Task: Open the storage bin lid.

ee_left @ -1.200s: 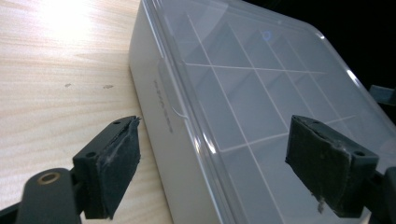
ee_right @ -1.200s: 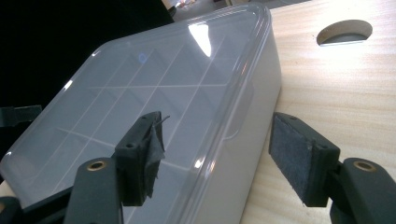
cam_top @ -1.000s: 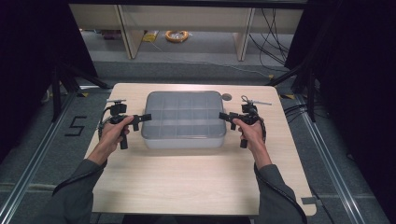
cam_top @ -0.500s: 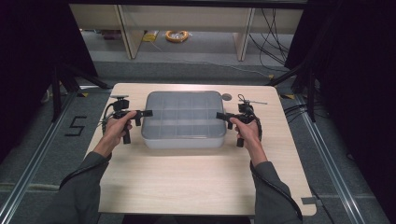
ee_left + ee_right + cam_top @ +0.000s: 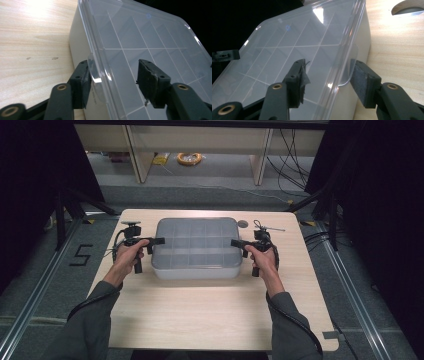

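Pale wooden table (image 5: 210, 315), dark curtains either side, shelving and loose cables on the floor beyond. Compartment box (image 5: 196, 248) sits at the table's far half, long axis running from one hand to the other, clear lid (image 5: 140, 47) on top and divider grid showing through it.

Left gripper (image 5: 152, 241) at the box's left short end, right gripper (image 5: 236, 243) at the right short end. Each hand is about equally near its own end; neither has the advantage, so this reads as a two-handed job.

Left gripper view: jaws apart, straddling the lid's edge. One jaw stands outside the box wall, touching or just beside the small clear lid tab (image 5: 94, 75) that sticks out from the rim; the other hangs over the lid surface, apart from it. Tab lies between the jaws, hard against the outer one.

Right gripper view: same picture mirrored. Jaws apart, right lid tab (image 5: 349, 65) between them, just beside the outer pad; inner jaw above the lid panel. A round cut-out (image 5: 409, 8) in the tabletop shows past the box.

Judgement: the move to come turns on each tab lying inside its jaws' gap, along the closing line. Closing should pinch tab and lid edge at both ends; a level lift then needs both ends rising together, or the lid may bind at one end.
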`<state>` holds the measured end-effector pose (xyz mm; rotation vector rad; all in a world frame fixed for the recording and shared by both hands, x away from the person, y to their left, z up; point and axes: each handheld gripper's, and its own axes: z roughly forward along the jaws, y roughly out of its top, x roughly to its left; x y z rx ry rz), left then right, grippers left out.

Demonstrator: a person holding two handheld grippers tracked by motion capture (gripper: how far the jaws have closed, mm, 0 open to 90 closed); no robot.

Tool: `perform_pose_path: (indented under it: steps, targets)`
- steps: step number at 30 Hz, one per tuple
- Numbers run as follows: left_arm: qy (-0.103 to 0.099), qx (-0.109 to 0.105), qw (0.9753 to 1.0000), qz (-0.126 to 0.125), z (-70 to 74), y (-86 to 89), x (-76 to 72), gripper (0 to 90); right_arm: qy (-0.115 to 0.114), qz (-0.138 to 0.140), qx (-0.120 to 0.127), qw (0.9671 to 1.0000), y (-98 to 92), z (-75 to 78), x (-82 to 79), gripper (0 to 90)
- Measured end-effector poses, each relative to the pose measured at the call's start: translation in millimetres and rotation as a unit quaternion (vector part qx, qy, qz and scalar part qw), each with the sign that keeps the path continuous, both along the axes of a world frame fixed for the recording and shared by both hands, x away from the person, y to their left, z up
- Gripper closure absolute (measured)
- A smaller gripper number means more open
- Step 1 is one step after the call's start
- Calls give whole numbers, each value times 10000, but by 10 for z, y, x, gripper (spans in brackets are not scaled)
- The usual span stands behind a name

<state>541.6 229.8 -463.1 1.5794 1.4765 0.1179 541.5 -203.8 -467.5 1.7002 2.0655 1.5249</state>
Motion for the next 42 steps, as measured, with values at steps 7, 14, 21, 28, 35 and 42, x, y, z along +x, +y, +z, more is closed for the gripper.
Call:
perform_pose_path:
  steps: [7, 14, 21, 28, 35, 42]
  targets:
    - [-142, -127, 9996, 222, 38, 9, -41, 506, 284, -283, 270, 9988, 4, 95, -48, 569]
    - [-424, -364, 9979, 323, 192, 78, -108, 595, -263, -267, 388, 9985, -93, 148, -70, 677]
    - [-595, -342, 9971, 333, 316, 64, -158, 610, -447, -345, 632, 9964, -134, 269, -142, 739]
    - [-570, -446, 9967, 353, 306, 77, -179, 611, -745, -291, 572, 9952, -159, 329, -172, 756]
    - [-702, -462, 9957, 391, 416, 83, -222, 615, -699, -327, 726, 9944, -133, 416, -226, 756]
    - [-822, -442, 9949, 373, 515, 90, -263, 616, -876, -287, 695, 9933, -142, 503, -253, 756]
